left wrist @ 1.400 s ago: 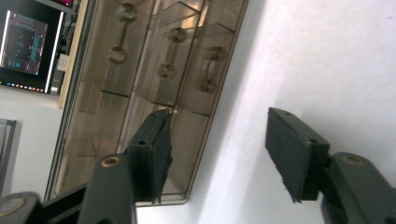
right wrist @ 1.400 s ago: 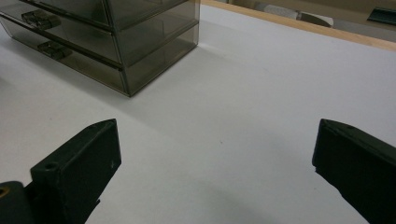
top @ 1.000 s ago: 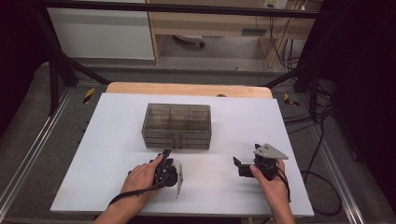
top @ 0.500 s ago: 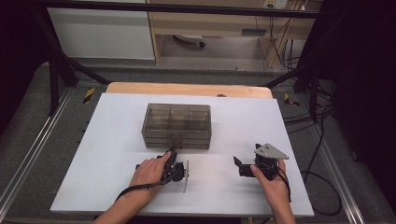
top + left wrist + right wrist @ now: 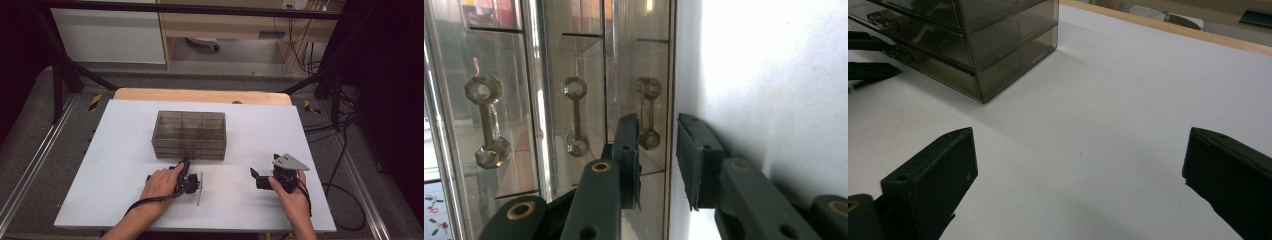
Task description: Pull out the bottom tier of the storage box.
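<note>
Smoke-tinted clear plastic drawer cabinet [image 5: 189,134] stands mid-table, toward the far edge. The left gripper [image 5: 658,150], rolled sideways, brackets the faceted clear handle [image 5: 646,113] of the lowest drawer, jaws parted and not yet clamped. The right gripper [image 5: 261,178] rests released, well apart. Risk: the light cabinet may slide toward the person if pulled unbraced; a shallow bite may slip off. The white tabletop [image 5: 125,150] has a wooden far edge [image 5: 200,95]; cables trail over grey floor
</note>
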A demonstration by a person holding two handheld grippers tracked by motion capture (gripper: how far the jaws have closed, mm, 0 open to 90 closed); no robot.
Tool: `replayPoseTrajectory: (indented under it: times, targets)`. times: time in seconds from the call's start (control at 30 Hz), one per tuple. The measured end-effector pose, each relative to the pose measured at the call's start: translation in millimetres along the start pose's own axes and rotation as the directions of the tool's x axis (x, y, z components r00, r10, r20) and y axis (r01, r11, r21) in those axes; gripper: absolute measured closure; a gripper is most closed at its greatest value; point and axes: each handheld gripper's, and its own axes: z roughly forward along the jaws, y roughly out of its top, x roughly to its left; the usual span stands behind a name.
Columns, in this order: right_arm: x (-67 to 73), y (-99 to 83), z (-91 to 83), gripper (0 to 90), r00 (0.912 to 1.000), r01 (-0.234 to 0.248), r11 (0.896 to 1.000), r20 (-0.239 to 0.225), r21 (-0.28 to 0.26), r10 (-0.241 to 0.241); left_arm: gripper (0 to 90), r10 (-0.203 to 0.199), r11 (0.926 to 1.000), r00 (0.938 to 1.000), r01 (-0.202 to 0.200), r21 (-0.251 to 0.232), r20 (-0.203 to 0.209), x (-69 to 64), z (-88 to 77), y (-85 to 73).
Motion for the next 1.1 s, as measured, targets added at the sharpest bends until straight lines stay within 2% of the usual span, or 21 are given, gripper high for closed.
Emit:
replayPoseTrajectory:
  times: [0.37,0.67,0.87,0.9,1.1]
  targets:
    - [0.3,0.0,0.3,1.6,1.0000,0.004,1.000,0.001,0.003,-0.004,72.1,-0.009,1.0000,0.9994,0.009,-0.002,-0.033,-3.0,4.2,0.2]
    - [0.6,-0.2,0.9,1.6,0.9999,0.012,1.000,0.001,0.008,-0.012,73.4,0.021,0.9997,0.9976,-0.022,-0.012,-0.066,-7.3,5.6,3.7]
    - [1.3,-0.2,1.1,1.6,0.9999,0.011,1.000,0.000,0.012,-0.011,78.7,0.030,0.9995,0.9961,-0.031,-0.011,-0.083,-7.0,5.5,3.2]
    - [1.5,-0.2,1.0,1.6,0.9999,0.011,1.000,0.000,0.013,-0.011,78.8,0.043,0.9990,0.9947,-0.044,-0.008,-0.094,-8.2,5.8,3.6]
    - [1.6,-0.2,1.3,1.6,0.9999,0.015,1.000,-0.003,0.014,-0.015,79.5,0.021,0.9996,0.9955,-0.023,-0.016,-0.092,-7.5,5.5,3.0]
